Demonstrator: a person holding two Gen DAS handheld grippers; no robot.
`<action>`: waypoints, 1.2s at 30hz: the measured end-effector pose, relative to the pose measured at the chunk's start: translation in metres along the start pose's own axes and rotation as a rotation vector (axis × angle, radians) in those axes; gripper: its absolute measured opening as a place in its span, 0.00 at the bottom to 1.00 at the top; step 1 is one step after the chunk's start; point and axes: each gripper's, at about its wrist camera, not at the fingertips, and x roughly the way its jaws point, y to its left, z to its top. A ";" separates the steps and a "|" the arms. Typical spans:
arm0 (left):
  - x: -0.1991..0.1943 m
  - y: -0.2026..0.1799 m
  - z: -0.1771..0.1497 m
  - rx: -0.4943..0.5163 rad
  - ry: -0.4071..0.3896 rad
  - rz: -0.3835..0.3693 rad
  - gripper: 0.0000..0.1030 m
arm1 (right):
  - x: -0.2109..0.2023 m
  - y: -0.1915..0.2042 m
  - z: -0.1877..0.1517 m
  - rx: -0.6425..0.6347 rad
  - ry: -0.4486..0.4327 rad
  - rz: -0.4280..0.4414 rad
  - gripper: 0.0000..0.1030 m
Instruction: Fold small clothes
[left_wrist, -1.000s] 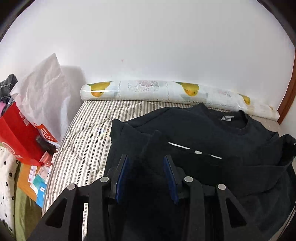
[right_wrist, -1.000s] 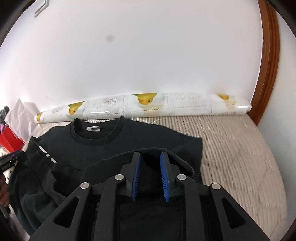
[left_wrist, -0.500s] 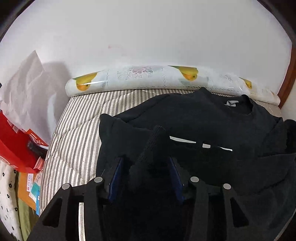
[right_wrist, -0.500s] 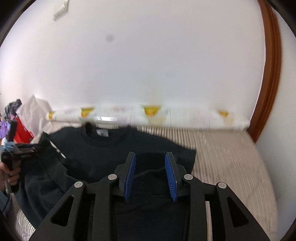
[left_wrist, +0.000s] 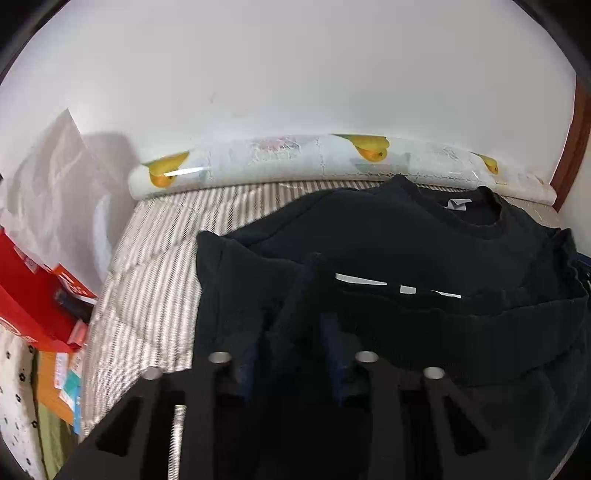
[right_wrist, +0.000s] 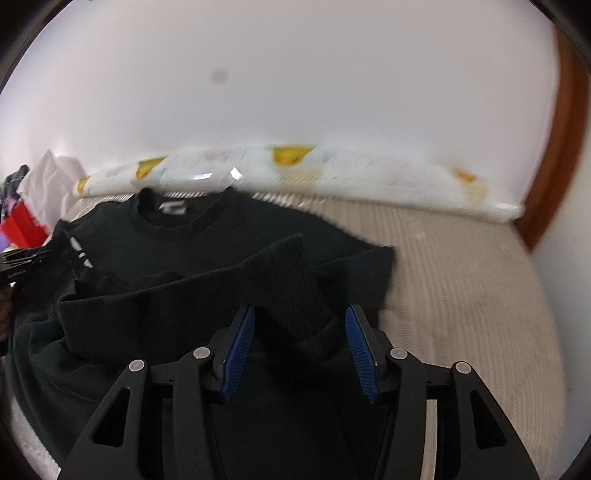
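A black sweatshirt (left_wrist: 388, 236) with a white neck label lies on the striped bed, collar toward the wall, its ribbed hem folded up over the chest. My left gripper (left_wrist: 291, 343) is open, blue pads wide apart, with a bunched ridge of hem fabric standing loosely between them. In the right wrist view the sweatshirt (right_wrist: 229, 236) lies with the ribbed hem (right_wrist: 291, 280) standing up between the jaws. My right gripper (right_wrist: 299, 339) is open, pads clear of the cloth on both sides.
A rolled mat printed with yellow ducks (left_wrist: 332, 162) lies along the white wall. Red boxes and white paper (left_wrist: 37, 280) crowd the bed's left side. A brown wooden frame (right_wrist: 554, 155) stands at the right. Striped mattress (right_wrist: 461, 280) extends to the right.
My right gripper has opened wide and let go of the hem. My left gripper's pads stay apart around the hem. Both have moved forward, carrying the hem up over the chest.
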 end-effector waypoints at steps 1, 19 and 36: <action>-0.004 0.001 0.000 0.001 -0.010 -0.012 0.16 | 0.007 0.000 0.003 0.006 0.017 -0.002 0.32; 0.015 0.021 0.026 -0.098 -0.043 0.063 0.11 | 0.034 -0.017 0.030 0.042 -0.029 -0.159 0.16; -0.039 0.029 -0.006 -0.109 -0.018 0.056 0.32 | -0.026 -0.014 -0.009 0.063 -0.008 -0.207 0.47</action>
